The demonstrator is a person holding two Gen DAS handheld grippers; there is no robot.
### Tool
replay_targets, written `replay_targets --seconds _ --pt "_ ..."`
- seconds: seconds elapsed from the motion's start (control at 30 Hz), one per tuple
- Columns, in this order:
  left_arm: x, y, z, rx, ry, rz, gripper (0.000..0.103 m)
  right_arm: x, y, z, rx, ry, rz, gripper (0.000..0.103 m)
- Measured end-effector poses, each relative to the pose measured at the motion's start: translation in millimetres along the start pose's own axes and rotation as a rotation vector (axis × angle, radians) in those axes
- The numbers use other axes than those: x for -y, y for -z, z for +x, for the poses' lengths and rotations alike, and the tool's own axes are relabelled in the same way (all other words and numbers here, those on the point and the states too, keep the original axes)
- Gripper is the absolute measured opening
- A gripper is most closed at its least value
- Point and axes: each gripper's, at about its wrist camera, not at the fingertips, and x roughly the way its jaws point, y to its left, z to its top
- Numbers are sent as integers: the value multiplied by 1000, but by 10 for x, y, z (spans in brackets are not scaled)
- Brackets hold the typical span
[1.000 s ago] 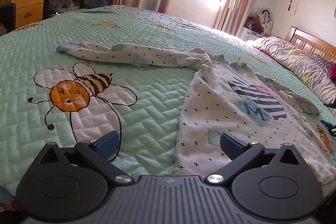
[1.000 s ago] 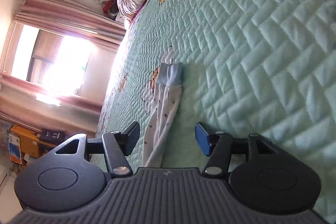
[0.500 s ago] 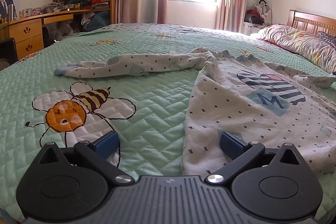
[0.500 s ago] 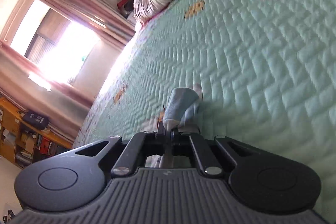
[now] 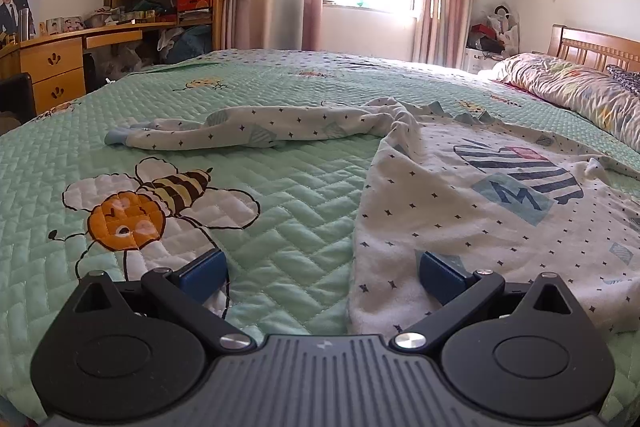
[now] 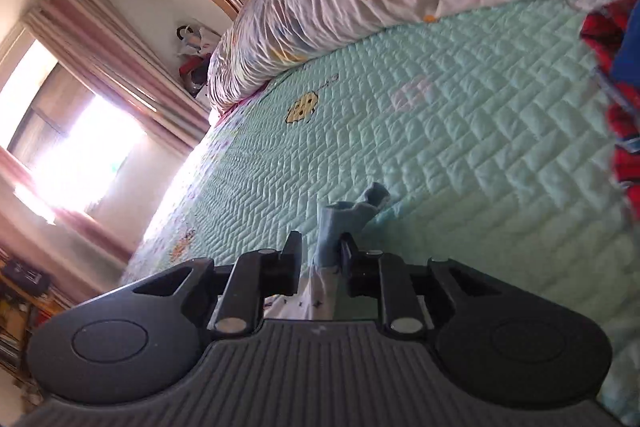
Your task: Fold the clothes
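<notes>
White star-print top (image 5: pixel 472 203) is spread on the quilt (image 5: pixel 280 227), left gripper (image 5: pixel 322 267) held open at its near hem; right gripper (image 6: pixel 318 251) jaws opening, blue cuff (image 6: pixel 340 223) between them, likely being re-gripped for folding the sleeve inward.

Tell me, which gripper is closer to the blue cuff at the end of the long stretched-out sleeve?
Left. The left gripper sits at the shirt's hem, with that blue cuff far ahead. The right gripper is at the other sleeve's cuff, jaws opening around it.
</notes>
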Motion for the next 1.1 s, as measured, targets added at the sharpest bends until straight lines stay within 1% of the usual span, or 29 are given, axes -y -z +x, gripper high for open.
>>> replay_targets --seconds 0.03,0.1,0.13,0.17,0.2,0.23,0.27,0.3,0.37,0.43,0.53,0.67,0.73,0.8,0.83,0.87,0.9,0.97,1.03,1.1 --pt "2 2 2 2 0 1 102 -96 41 -83 16 -33 -41 23" --pt "7 7 3 6 -2 3 102 -344 93 -183 22 -134 -128 23" --pt "10 11 3 8 -4 4 102 -501 112 -185 -3 -194 -183 26" --pt "13 16 4 11 -5 5 102 -691 139 -123 -71 -270 -251 31" --pt "17 19 9 14 -7 7 102 -893 178 -14 -171 -353 -321 49" --pt "20 21 14 16 -9 9 102 -1087 246 104 -272 -427 -381 59" --pt "20 21 20 18 -11 11 102 -1255 348 219 -355 -476 -428 59" --pt "23 23 23 19 -12 12 102 -1407 464 323 -407 -498 -480 59" --pt "22 22 28 20 -11 12 102 -1711 723 551 -494 -512 -589 59" --pt "17 20 35 20 -8 12 102 -1914 945 788 -591 -533 -631 58" --pt "9 17 55 21 -5 12 102 -2130 1255 1012 -696 -548 -720 53" --pt "-1 15 77 25 -1 7 102 -2188 1495 1134 -820 -576 -792 53" --pt "-3 10 86 27 0 3 102 -2170 1559 1107 -862 -608 -825 53" --pt "-2 8 91 28 0 1 102 -2144 1585 1101 -881 -631 -840 52" --pt "-1 9 92 29 -1 1 102 -2131 1575 1121 -890 -643 -828 45" --pt "0 10 93 30 -1 1 102 -2128 1586 1139 -905 -659 -818 35" --pt "1 11 94 30 -2 1 102 -2135 1614 1150 -912 -668 -826 11" --pt "4 14 91 30 -3 3 102 -2167 1670 1144 -887 -669 -865 8" --pt "2 12 91 30 -3 3 102 -2198 1663 1139 -852 -664 -869 6" --pt "-1 9 88 31 -2 2 102 -2274 1597 1167 -780 -660 -872 5"
